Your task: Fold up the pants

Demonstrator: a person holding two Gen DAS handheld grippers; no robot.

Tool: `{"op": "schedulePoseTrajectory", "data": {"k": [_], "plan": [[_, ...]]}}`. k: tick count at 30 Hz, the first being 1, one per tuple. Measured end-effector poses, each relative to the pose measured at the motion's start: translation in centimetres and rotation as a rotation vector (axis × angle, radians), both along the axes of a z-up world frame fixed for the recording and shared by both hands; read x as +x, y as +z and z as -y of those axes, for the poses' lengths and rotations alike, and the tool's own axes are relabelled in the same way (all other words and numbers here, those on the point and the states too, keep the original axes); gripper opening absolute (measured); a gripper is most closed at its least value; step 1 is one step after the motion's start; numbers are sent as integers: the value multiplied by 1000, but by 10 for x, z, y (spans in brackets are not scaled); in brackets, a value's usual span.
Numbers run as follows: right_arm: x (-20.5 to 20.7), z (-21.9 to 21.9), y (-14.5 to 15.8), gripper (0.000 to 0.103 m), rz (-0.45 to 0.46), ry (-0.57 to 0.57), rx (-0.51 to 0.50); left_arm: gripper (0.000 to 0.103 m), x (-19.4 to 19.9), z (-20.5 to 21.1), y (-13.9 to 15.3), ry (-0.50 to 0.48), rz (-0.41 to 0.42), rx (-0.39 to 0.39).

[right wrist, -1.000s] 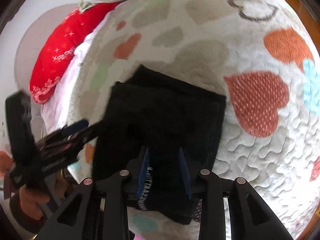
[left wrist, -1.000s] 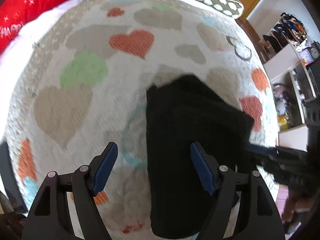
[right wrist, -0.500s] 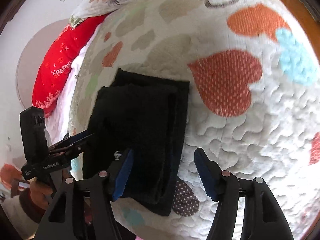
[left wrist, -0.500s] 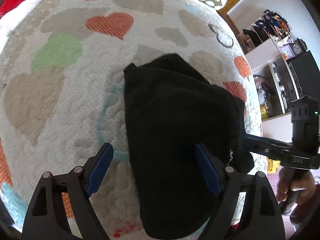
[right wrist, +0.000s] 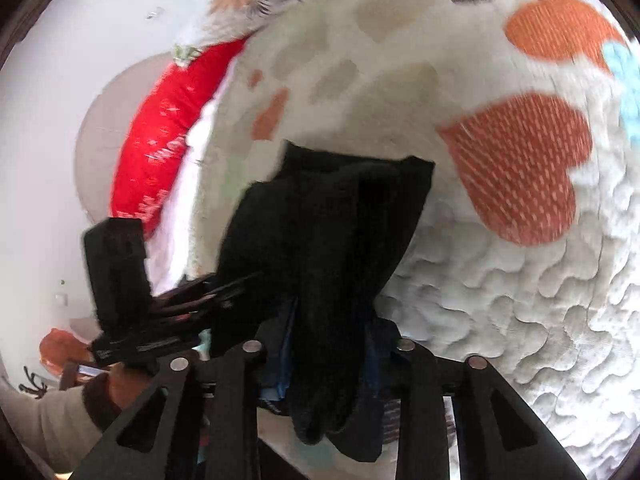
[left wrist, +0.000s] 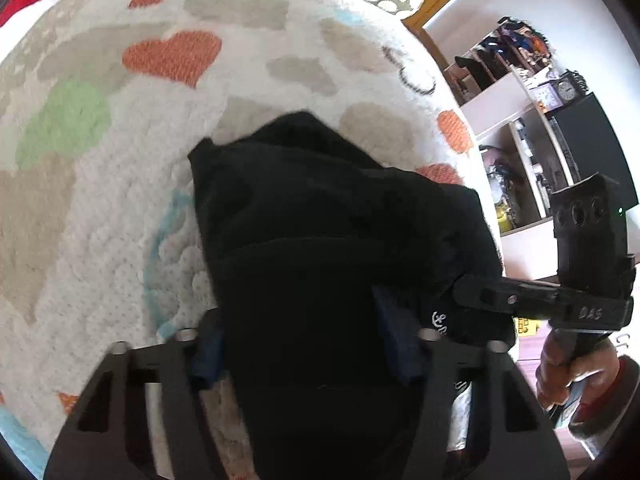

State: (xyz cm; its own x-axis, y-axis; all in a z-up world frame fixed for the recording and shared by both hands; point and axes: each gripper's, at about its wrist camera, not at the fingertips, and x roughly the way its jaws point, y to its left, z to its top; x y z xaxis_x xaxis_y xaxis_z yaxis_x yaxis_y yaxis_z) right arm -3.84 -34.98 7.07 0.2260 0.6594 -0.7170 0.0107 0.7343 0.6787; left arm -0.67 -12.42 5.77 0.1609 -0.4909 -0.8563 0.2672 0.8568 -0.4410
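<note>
Both grippers have hold of the pants [left wrist: 320, 216], a black, already folded bundle lying near the front edge of the bed [left wrist: 120, 184] on the heart-patterned quilt. The left gripper [left wrist: 298, 336] has its fingers closed in on a thick wad of cloth at the near end, and the right gripper [right wrist: 330, 340] pinches a narrower bunch beside it, its fingers drawn close together. The worry, as I see it, is that each bite takes only some of the layers: lift or pull now and the lower layers could sag out and undo the fold. If the two grips move apart or at different heights, the bundle may twist, or slide off the bed's edge.
</note>
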Motion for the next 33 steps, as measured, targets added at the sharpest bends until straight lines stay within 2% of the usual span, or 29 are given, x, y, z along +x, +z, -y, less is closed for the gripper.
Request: {"op": "schedulePoseTrajectory", "data": {"k": [2,5,9,14,17,20,24,25,28,30,33], "plan": [[7,-6,20,27,47,19,-7,42,3,-5,15,-3,22,-20],[25,-10,36,27,91,17,7,42,12,-13,40,8,89,-28],[54,-16,37,27,117,-9,1,42,43,-19,54,15,123,-7],[86,-23,10,27,99,-30,-59,42,74,-11,30,7,116,72],[98,-24,-8,28,69,-25,-143,42,85,-4,10,7,81,99],[101,-24,-19,29,52,-26,-200,49,91,2,-5,14,73,140],[102,-17,-30,37,4,-73,-190,55,91,2,-9,41,69,144],[100,-14,-31,42,-7,-86,-189,56,90,2,-9,43,71,147],[99,-11,-29,45,-20,-97,-185,57,91,3,-8,54,71,155],[97,-11,-22,46,-15,-89,-202,63,92,2,-7,64,67,159],[95,-13,-1,46,11,-91,-257,68,92,0,-1,81,60,169]]}}
